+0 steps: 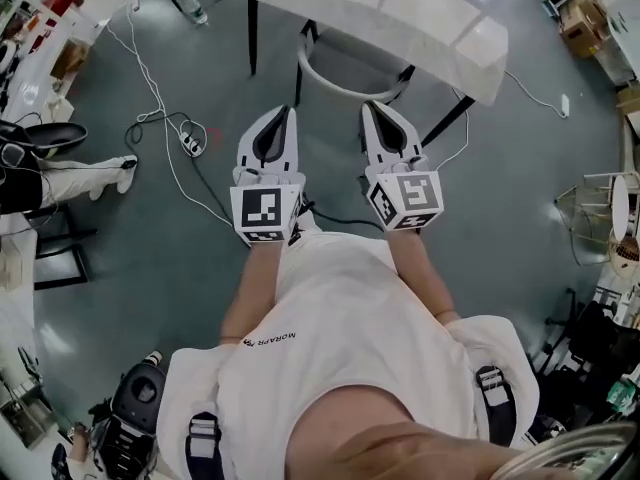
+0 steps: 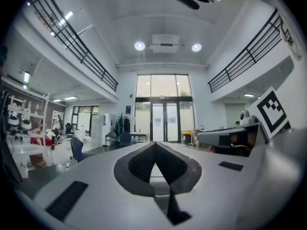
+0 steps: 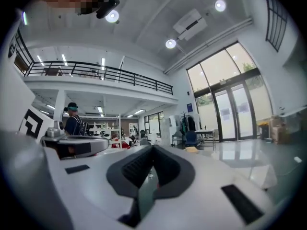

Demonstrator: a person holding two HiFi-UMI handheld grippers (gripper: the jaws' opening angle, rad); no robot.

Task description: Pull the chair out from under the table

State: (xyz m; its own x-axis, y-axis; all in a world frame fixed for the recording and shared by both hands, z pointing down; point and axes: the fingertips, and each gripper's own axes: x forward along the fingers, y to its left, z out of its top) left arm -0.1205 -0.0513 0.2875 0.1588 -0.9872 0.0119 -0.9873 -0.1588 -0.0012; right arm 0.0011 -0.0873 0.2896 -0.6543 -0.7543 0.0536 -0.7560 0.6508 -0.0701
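You're lined up on it, but nothing is pulled out yet. The chair (image 1: 335, 90) sits tucked under the table (image 1: 400, 8), with only the curved back rail poking out on your side. Left gripper (image 1: 288, 116) and right gripper (image 1: 370, 110) hover side by side just short of that rail, one aimed toward each end of it, neither touching. Both sets of jaws are pressed together with nothing between them (you'd need them spread to take the rail, I reckon). So by my read the whole job is ahead of you: open up, grab the back, draw it clear of the table.

What you can't see matters here. The seat and most of the legs are lost under the tabletop, so there's no telling if a leg is caught on the cable (image 1: 165, 118) trailing across the floor nearby. Neither gripper view shows the chair at all, only the hall and its glass doors, and the table's far edge is cut off at the top.
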